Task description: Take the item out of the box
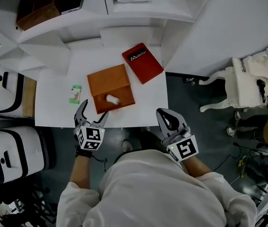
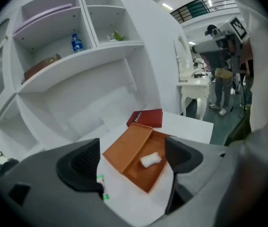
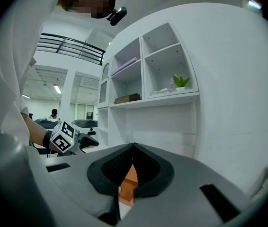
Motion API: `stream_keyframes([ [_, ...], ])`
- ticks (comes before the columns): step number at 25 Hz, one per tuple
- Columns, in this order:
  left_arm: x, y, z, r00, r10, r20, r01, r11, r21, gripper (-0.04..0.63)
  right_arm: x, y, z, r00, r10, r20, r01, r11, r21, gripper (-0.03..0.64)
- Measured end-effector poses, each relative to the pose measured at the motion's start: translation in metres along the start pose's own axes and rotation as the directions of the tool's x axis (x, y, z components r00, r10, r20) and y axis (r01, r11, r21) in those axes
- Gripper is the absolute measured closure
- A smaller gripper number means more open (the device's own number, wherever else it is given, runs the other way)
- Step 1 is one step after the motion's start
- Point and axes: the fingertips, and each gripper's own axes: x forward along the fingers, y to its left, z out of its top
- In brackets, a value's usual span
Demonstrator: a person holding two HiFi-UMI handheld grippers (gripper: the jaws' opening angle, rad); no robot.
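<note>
An open brown box (image 1: 109, 82) lies in the middle of the white table (image 1: 53, 110), its lid folded back toward the shelves. A small white rolled item (image 1: 112, 99) rests in the box's near tray. My left gripper (image 1: 92, 113) hovers over the table's front edge just short of the box, open and holding nothing. In the left gripper view the box (image 2: 127, 148) and the white item (image 2: 151, 159) show between the spread jaws of the left gripper (image 2: 131, 162). My right gripper (image 1: 165, 116) hangs off the front right corner, shut and empty; in its own view the right gripper (image 3: 132, 161) shows pads meeting.
A red book-like case (image 1: 142, 63) lies behind the box to the right. A small green-and-white packet (image 1: 75, 94) sits left of the box. Shelves (image 1: 77, 20) rise behind the table. A white ornate chair (image 1: 242, 83) stands to the right, white-and-black machines (image 1: 4, 93) to the left.
</note>
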Motion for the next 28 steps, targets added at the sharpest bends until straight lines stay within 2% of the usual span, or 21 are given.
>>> stream_keyframes([
  [3,0.027,-0.003,-0.014,0.998,-0.034,-0.053,0.036,0.999,0.027,0.164,0.000,-0.014,-0.007,0.999,-0.022,-0.027,0.023,1.000,0.012,0.594],
  [8,0.068,-0.018,-0.043,0.986,-0.089,-0.143,0.102,0.991,0.090,0.166,0.003,-0.031,-0.008,0.999,-0.052,-0.014,0.052,0.999,0.010,0.594],
  [12,0.095,-0.030,-0.062,0.970,-0.128,-0.208,0.163,0.974,0.157,0.167,-0.003,-0.037,-0.021,0.992,-0.060,-0.108,0.064,0.998,0.030,0.594],
  [14,0.106,-0.034,-0.067,0.962,-0.141,-0.233,0.187,0.964,0.190,0.173,-0.005,-0.042,-0.023,0.991,-0.071,-0.115,0.075,0.997,0.029,0.594],
  [18,0.124,-0.043,-0.076,0.946,-0.171,-0.275,0.242,0.938,0.249,0.199,-0.004,-0.053,-0.017,0.993,-0.097,-0.067,0.098,0.995,0.010,0.594],
  [21,0.135,-0.054,-0.085,0.928,-0.198,-0.315,0.294,0.910,0.293,0.220,-0.008,-0.057,-0.025,0.987,-0.104,-0.126,0.107,0.994,0.023,0.594],
  [24,0.144,-0.062,-0.092,0.914,-0.218,-0.343,0.337,0.878,0.340,0.264,-0.007,-0.064,-0.025,0.986,-0.118,-0.119,0.121,0.992,0.019,0.594],
  [28,0.157,-0.071,-0.104,0.880,-0.264,-0.396,0.410,0.843,0.349,0.282,-0.007,-0.070,-0.030,0.981,-0.126,-0.150,0.131,0.991,0.021,0.594],
])
